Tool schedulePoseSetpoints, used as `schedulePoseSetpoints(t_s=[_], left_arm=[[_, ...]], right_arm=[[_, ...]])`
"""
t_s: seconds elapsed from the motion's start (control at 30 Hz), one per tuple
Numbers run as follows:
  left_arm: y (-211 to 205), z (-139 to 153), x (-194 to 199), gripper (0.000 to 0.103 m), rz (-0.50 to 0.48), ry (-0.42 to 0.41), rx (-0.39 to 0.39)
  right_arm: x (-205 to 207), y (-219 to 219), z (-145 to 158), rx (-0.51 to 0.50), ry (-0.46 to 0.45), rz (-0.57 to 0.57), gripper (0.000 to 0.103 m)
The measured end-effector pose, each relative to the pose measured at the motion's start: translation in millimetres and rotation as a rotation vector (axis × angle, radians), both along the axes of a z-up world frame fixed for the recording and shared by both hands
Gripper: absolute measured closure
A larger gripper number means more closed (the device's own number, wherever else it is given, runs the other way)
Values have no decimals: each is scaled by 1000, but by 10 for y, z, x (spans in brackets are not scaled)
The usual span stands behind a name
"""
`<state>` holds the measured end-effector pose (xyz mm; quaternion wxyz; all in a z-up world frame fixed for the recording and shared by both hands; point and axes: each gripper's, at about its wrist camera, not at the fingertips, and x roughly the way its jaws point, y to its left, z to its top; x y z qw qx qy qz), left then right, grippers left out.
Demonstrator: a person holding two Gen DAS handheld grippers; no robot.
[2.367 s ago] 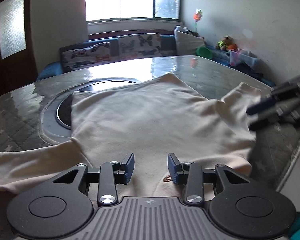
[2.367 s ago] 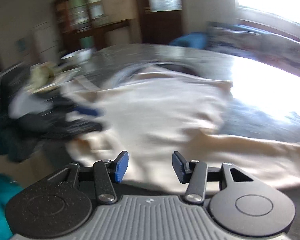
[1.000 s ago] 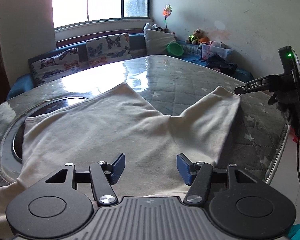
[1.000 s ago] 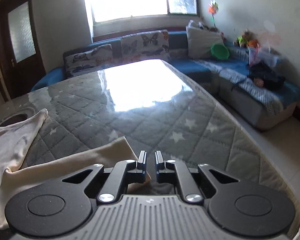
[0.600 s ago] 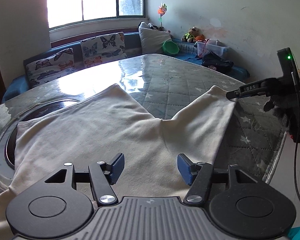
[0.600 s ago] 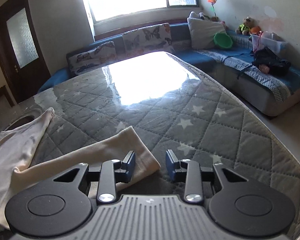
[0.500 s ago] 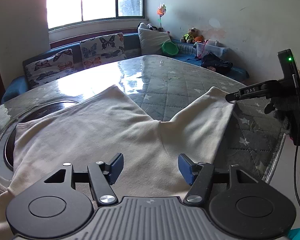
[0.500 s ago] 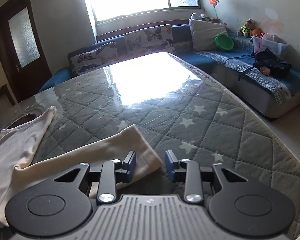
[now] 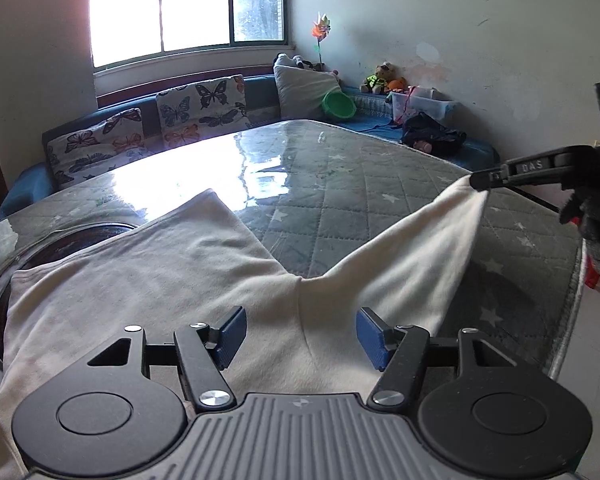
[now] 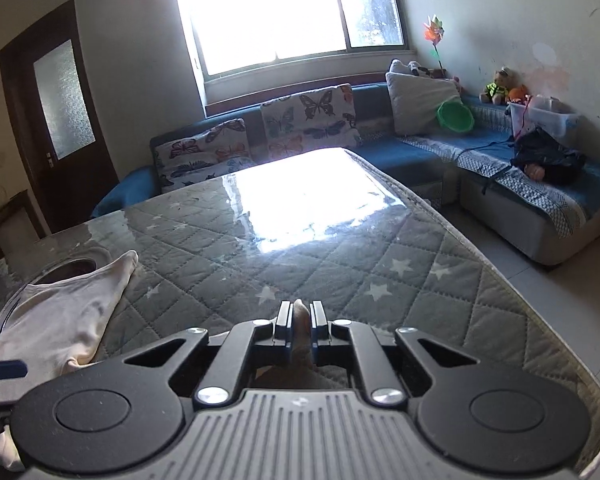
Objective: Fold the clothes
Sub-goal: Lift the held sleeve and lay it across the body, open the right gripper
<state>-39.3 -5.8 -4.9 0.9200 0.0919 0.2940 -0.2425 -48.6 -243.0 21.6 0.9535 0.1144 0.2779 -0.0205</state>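
A cream long-sleeved shirt (image 9: 148, 280) lies spread on the quilted grey table (image 9: 340, 200). My left gripper (image 9: 298, 334) is open and hovers over the shirt's near edge, empty. My right gripper (image 10: 299, 316) is shut on the cuff of the shirt's right sleeve (image 9: 420, 248) and holds it lifted off the table; in the left wrist view it shows at the far right (image 9: 484, 180). A strip of cream cloth (image 10: 299, 312) pokes up between its pads. The shirt's body also shows in the right wrist view (image 10: 60, 320).
A dark round inset (image 9: 60, 248) in the table lies partly under the shirt at the left. A blue corner sofa (image 10: 420, 152) with butterfly cushions (image 10: 308, 120), a green bowl (image 10: 454, 116) and toys runs behind the table. The table edge (image 10: 540, 312) curves at the right.
My right gripper has shut on the sleeve cuff and lifted it off the table. My left gripper has stayed open over the shirt.
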Motion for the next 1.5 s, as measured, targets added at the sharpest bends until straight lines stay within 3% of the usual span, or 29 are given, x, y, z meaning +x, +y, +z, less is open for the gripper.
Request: schedulePoseSetpoints(t_s=[0.17, 0.33, 0.63, 0.8, 0.97, 1.17, 1.3, 1.5], left_arm=[[-123, -13, 43, 48, -3, -3, -33], [-268, 10, 17, 48, -82, -7, -71], [-316, -209, 235, 42, -65, 110, -142], [-37, -15, 26, 35, -68, 96, -230], [557, 219, -215, 32, 16, 34, -284], [1292, 304, -477, 28, 177, -29, -289], [1629, 231, -631, 28, 278, -22, -284], [1859, 74, -752, 28, 371, 12, -280]], right_arm=[[-10, 1, 16, 0, 2, 0, 96], [-2, 57, 168, -2, -29, 24, 96], [-85, 327, 558, -32, -104, 106, 97], [-116, 544, 837, -70, -150, 169, 97], [-113, 919, 1126, -106, -201, 279, 97], [29, 1673, 1322, -132, -245, 494, 97], [173, 2189, 1239, -127, -231, 627, 97], [345, 2873, 871, -80, -129, 788, 95]])
